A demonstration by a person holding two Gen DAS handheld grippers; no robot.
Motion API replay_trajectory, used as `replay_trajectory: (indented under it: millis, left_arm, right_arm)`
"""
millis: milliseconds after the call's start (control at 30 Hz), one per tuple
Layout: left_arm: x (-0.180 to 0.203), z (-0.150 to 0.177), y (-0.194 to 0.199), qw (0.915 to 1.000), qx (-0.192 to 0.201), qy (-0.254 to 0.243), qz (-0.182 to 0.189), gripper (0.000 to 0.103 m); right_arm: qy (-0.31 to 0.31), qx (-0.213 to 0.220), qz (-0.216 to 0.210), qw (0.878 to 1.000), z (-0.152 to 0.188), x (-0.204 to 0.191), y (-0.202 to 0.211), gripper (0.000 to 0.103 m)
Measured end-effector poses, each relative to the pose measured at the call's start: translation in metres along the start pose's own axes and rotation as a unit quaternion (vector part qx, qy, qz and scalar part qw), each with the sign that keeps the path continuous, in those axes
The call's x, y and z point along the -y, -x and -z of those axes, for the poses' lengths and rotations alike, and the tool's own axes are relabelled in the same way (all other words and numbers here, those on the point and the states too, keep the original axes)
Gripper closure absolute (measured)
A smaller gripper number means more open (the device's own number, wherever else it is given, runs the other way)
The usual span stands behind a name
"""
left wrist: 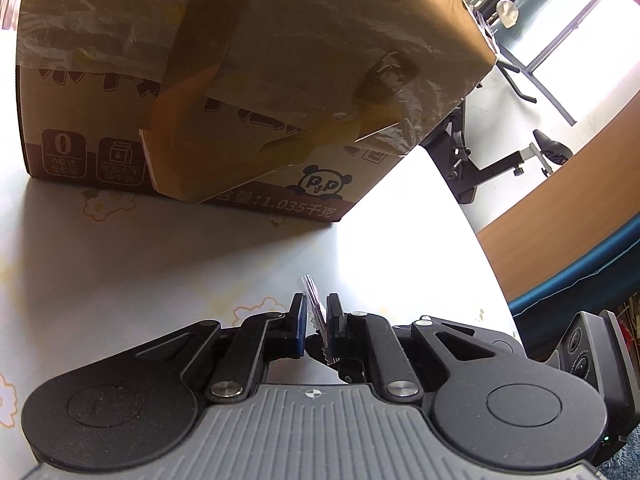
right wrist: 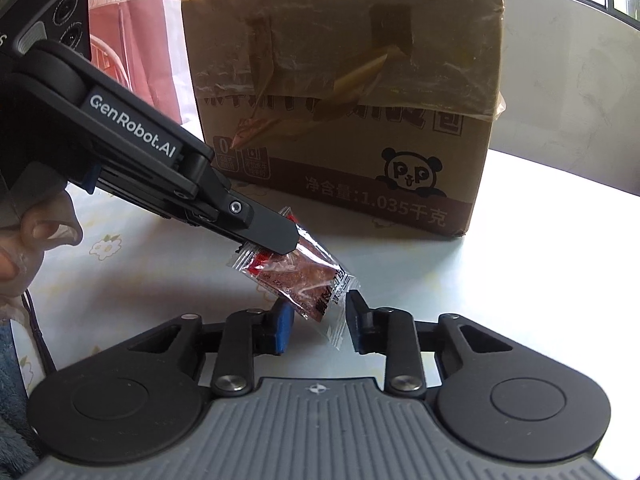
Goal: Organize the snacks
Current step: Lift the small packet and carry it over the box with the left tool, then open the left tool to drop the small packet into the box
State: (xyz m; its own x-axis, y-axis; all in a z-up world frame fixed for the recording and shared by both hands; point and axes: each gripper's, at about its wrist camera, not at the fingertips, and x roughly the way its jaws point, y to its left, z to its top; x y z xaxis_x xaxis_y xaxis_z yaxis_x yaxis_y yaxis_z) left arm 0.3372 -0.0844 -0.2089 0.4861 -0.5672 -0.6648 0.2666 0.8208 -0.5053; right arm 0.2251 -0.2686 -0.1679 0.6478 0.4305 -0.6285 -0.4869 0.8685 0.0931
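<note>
With the snack packet (right wrist: 304, 276) pinched tight by the left gripper (right wrist: 290, 236), it should only be let go once the part-open right gripper (right wrist: 320, 320) is fully clamped.

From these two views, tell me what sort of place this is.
Probably a home dining or living area: a flower-print tablecloth on the table, a taped cardboard box of food, pink curtains beside a window.
</note>
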Motion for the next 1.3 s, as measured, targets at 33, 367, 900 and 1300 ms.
replay_trajectory:
  millis: [33, 367, 900, 1300]
  left_arm:
    - [0.002, -0.001, 0.002, 1.0000, 0.003, -0.002, 0.001, 0.092]
    - [0.031, -0.036, 0.072, 0.9936, 0.108, -0.032, 0.016, 0.091]
    - [0.028, -0.158, 0.150, 0.9718, 0.231, -0.046, 0.007, 0.091]
    - [-0.011, -0.199, 0.122, 0.9798, 0.192, -0.001, -0.058, 0.075]
  right_arm:
    - [0.002, 0.002, -0.002, 1.000, -0.002, -0.002, 0.003, 0.084]
    - [0.059, 0.063, 0.013, 0.996, -0.059, -0.015, 0.038, 0.086]
    - [0.196, 0.156, 0.026, 0.968, -0.224, -0.048, 0.029, 0.087]
    - [0.171, 0.037, 0.023, 0.984, -0.273, -0.033, -0.069, 0.091]
